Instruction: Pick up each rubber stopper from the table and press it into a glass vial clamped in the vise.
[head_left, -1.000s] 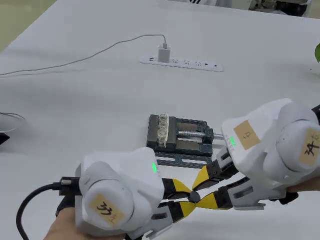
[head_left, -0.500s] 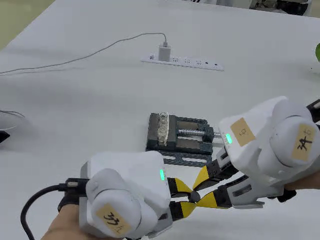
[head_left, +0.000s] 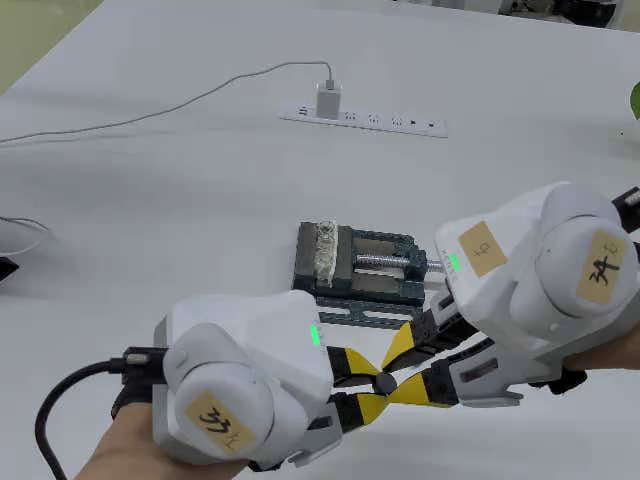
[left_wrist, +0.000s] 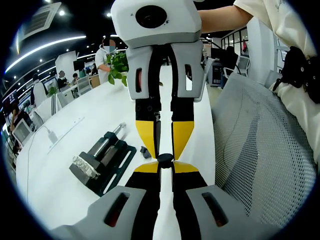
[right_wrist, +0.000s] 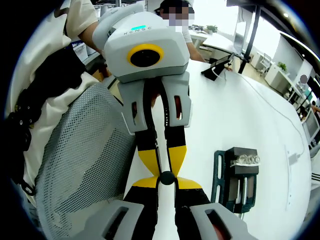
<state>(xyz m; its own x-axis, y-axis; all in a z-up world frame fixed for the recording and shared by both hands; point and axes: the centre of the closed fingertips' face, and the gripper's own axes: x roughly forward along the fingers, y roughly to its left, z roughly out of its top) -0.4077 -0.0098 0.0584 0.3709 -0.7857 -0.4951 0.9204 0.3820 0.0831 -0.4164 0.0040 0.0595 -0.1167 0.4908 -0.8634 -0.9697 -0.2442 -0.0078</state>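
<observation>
Pinching the stopper (head_left: 383, 383) tip-to-tip, left gripper (head_left: 372, 387) and right gripper (head_left: 394, 379) both clamping it; it's looking light, squashy, grippy, so probably gripping its wide end.

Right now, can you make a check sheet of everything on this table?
Surface: white table, looks clean.
Job's things: vise holds a row of vials; one stopper sits between the tool tips.
Clutter: dark thing, cut off at the table's left edge.
Grippers: left tool and right tool meet tip to tip, both pinching the stopper.
Cables: white cable runs to a charger on the power strip; black cable leaves the left tool.
Surroundings: mesh chair, plant, people far off.
</observation>
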